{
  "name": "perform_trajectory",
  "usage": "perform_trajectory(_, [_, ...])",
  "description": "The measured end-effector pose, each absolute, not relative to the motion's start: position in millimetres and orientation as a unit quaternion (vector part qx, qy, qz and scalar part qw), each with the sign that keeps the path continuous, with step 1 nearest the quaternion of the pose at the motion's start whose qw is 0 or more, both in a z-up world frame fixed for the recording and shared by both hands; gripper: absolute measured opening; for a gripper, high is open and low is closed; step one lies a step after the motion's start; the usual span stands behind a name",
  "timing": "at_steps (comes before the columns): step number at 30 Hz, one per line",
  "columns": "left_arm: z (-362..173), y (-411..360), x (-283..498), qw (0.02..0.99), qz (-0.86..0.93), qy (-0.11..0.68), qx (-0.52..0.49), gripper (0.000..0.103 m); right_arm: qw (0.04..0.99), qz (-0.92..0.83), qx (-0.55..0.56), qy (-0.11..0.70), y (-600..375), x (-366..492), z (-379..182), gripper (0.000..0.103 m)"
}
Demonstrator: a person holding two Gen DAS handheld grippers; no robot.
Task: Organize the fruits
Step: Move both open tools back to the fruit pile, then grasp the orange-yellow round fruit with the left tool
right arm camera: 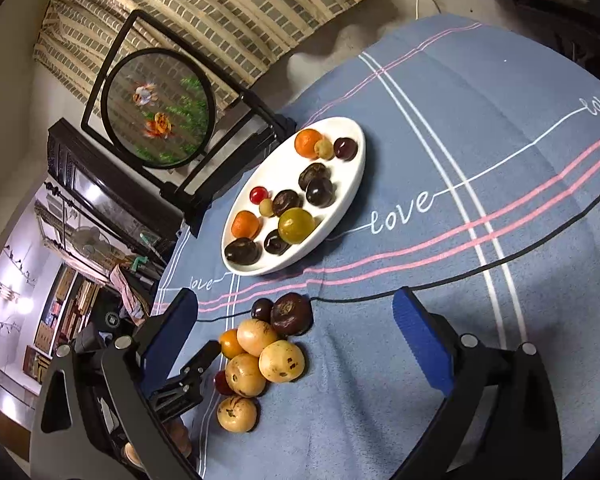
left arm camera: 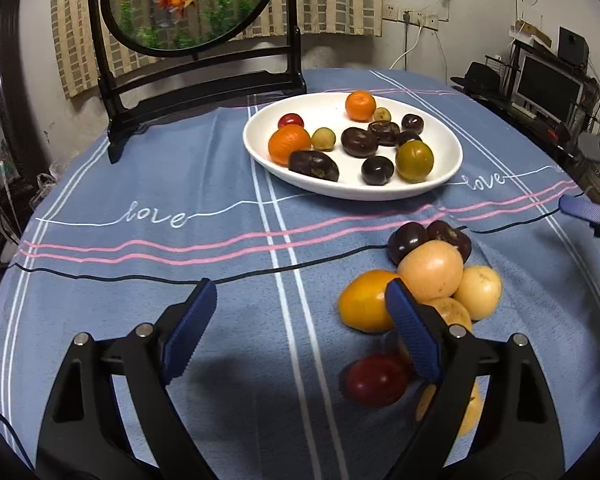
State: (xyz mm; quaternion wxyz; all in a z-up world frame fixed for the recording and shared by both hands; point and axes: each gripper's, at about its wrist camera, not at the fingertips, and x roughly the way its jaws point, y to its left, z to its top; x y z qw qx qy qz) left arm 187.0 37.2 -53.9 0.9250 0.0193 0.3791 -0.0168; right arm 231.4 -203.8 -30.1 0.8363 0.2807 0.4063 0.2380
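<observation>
A white oval plate (left arm camera: 320,110) (right arm camera: 354,178) holds oranges, dark plums, green fruits and a small red one. Nearer on the blue cloth lies a loose pile of fruit: pale yellow ones (left arm camera: 432,270) (right arm camera: 281,361), an orange-yellow one (left arm camera: 364,300), dark plums (left arm camera: 408,240) (right arm camera: 291,314) and a red fruit (left arm camera: 374,380). My left gripper (left arm camera: 300,294) stands open over bare cloth, its right finger in front of the pile. My right gripper (right arm camera: 296,300) is open too, with the pile between its fingers in the picture but no pad on any fruit.
A black-framed round goldfish screen (left arm camera: 188,0) (right arm camera: 160,108) stands behind the plate at the table's far edge. A blue pad of the right gripper (left arm camera: 582,206) shows at the right. Shelves and a monitor (left arm camera: 548,84) stand beyond the table.
</observation>
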Motion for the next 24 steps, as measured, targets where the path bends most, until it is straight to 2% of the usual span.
perform_trajectory(7, [-57.9,27.5,189.8,0.920,-0.045,0.388,0.020,0.088,0.836,0.238,0.275,0.411,-204.6,230.5,-32.0,0.099])
perform_trajectory(9, [-60.0,25.7,190.0,0.920,-0.031,0.388,0.037,0.094,0.836,0.236,0.276,0.411,-205.6,230.4,-31.9,0.098])
perform_trajectory(14, [-46.4,51.5,186.4,0.932,0.048,0.355,0.052,0.094,0.837,0.233,0.278,0.410,-208.7,230.4,-31.8,0.098])
perform_trajectory(19, [-37.0,107.5,186.5,0.929,0.073,0.360,-0.054,0.092,0.838,0.236,0.280,0.405,-209.7,229.4,-29.7,0.099])
perform_trajectory(24, [-42.9,95.9,188.7,0.929,0.066,0.364,-0.028,0.092,0.837,0.239,0.279,0.405,-209.5,228.7,-28.5,0.099])
